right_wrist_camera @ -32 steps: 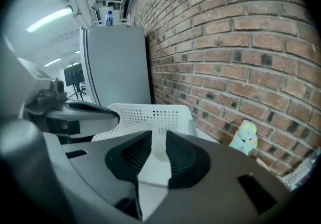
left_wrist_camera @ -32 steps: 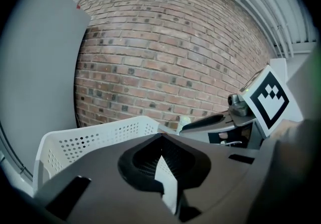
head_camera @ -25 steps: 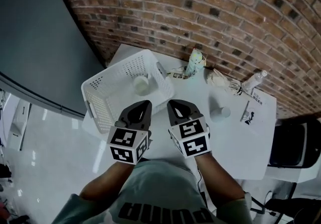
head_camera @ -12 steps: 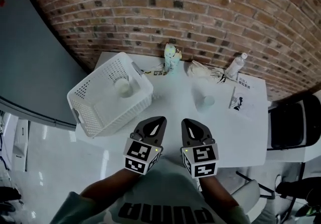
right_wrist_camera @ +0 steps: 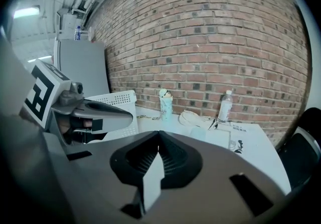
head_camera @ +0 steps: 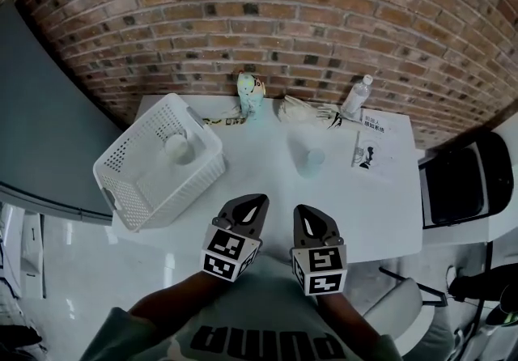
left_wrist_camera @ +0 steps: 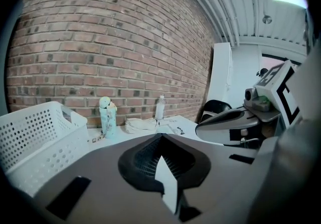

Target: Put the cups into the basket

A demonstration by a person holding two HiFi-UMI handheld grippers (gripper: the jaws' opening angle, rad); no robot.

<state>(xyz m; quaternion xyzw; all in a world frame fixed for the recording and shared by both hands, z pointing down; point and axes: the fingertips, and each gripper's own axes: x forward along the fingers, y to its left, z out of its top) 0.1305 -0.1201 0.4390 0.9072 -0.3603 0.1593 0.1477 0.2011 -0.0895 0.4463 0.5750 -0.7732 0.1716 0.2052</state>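
**Stock of the table: one cup housed, one outstanding**

Basket point(head_camera: 139, 196): white, perforated, askew on the left end of the table point(head_camera: 267, 185).
First cup point(head_camera: 175, 147): inside the basket, toward its far side.
Second cup point(head_camera: 310, 162): on the open table, mid-surface, well apart from the basket and near a paper point(head_camera: 374, 141).
Left gripper point(head_camera: 249, 207): over the near edge, jaws pressed together on nothing.
Right gripper point(head_camera: 311, 220): just beside it, jaws likewise closed and empty.
Back row, along the wall point(head_camera: 283, 19): flask point(head_camera: 249, 95), cloth point(head_camera: 303, 111), bottle point(head_camera: 356, 97).

Step in hand, as we judged it: fetching the second cup. We rated the right gripper the likelier fetcher, as it sat on that cup's side.

Handling notes we entered:
- Spread the jaws before reaching the cup, not at it.
- Approach low from the near side, one jaw on each side of the body.
- Pinch gently, since a light cup might buckle or tip.
- Keep off the paper.
- Lift straight, clear the basket's rim, and release beside the first cup, not on top of it.
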